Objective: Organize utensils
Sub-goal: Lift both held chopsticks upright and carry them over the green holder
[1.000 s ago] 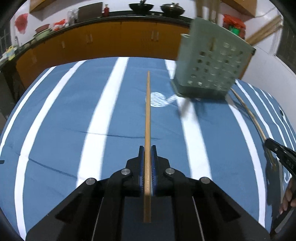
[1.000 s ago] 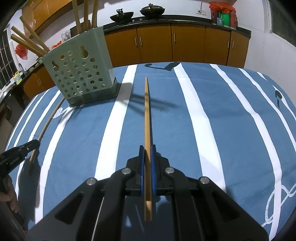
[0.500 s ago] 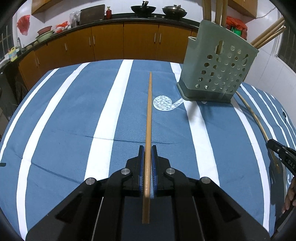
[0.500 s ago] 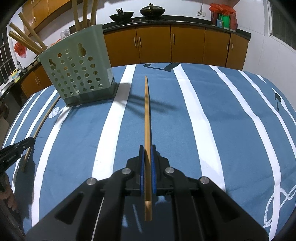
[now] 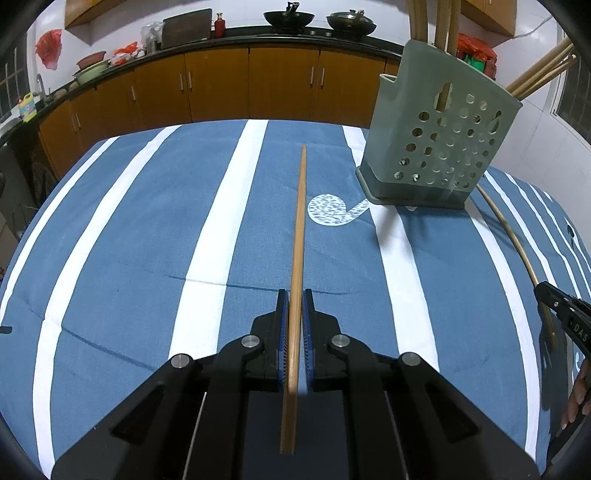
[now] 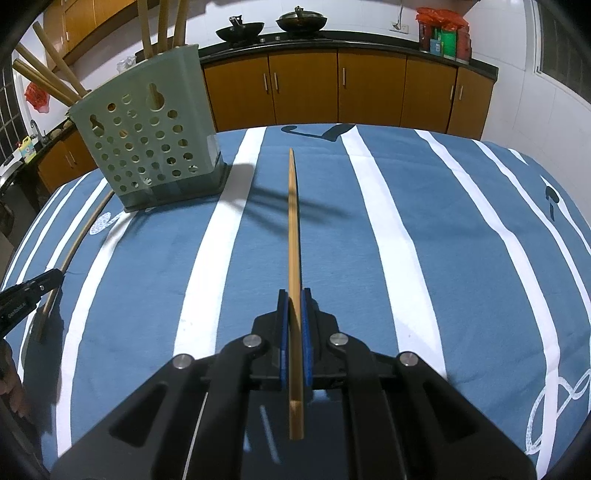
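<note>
I am looking across a table covered in a blue cloth with white stripes (image 5: 229,206) into a kitchen. A run of orange-brown wooden cabinets (image 5: 221,88) with slim metal handles lines the far wall, topped by a dark countertop (image 6: 332,38). Two dark woks (image 5: 289,16) sit on the counter. The wall above is white (image 6: 369,14). At the left a red plastic bag (image 5: 48,48) hangs near a barred window, beside stacked bowls (image 5: 90,66). A window (image 6: 561,55) shows at the right. The room is lit evenly from overhead.
</note>
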